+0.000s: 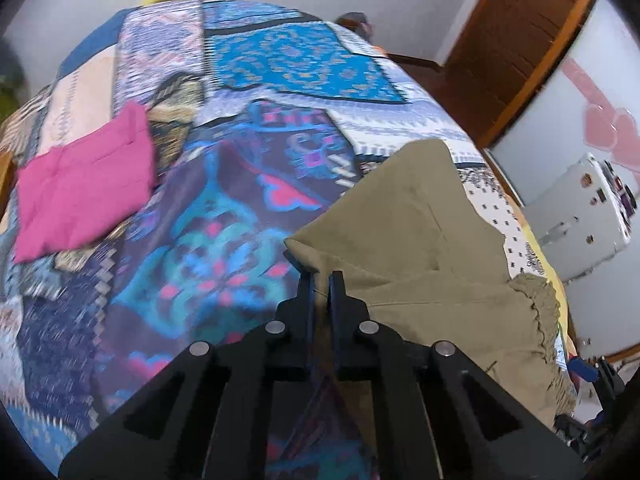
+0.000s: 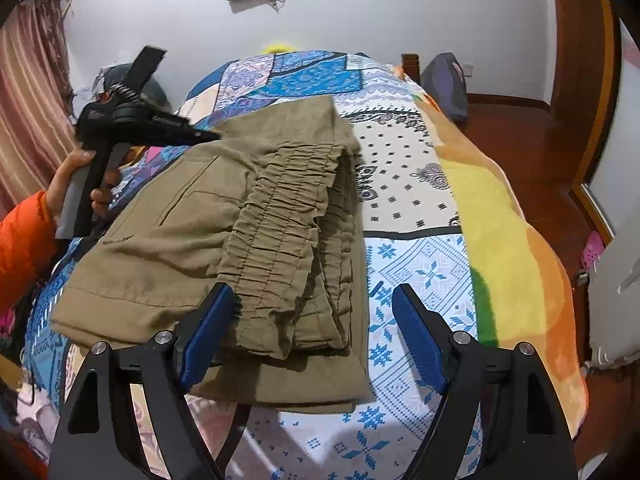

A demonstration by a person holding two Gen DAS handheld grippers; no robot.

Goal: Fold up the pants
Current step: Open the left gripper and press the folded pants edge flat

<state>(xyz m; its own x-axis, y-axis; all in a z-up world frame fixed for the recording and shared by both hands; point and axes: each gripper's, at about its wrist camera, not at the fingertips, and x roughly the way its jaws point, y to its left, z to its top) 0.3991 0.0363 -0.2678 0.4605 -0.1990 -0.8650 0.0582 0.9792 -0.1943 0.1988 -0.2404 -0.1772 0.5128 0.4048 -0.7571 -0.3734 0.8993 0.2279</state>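
Left tongs [image 1: 321, 280] pinch the folded khaki pants [image 2: 224, 232], waistband ruffled; right tongs [image 2: 312, 300] gape apart.

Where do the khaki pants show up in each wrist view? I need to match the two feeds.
Left wrist view: the khaki pants fill the lower right, a fold pinched in the left gripper.
Right wrist view: the pants lie folded at centre-left, waistband toward the open right gripper.
Shared landmark: the white dotted bedspread patch beside the pants.
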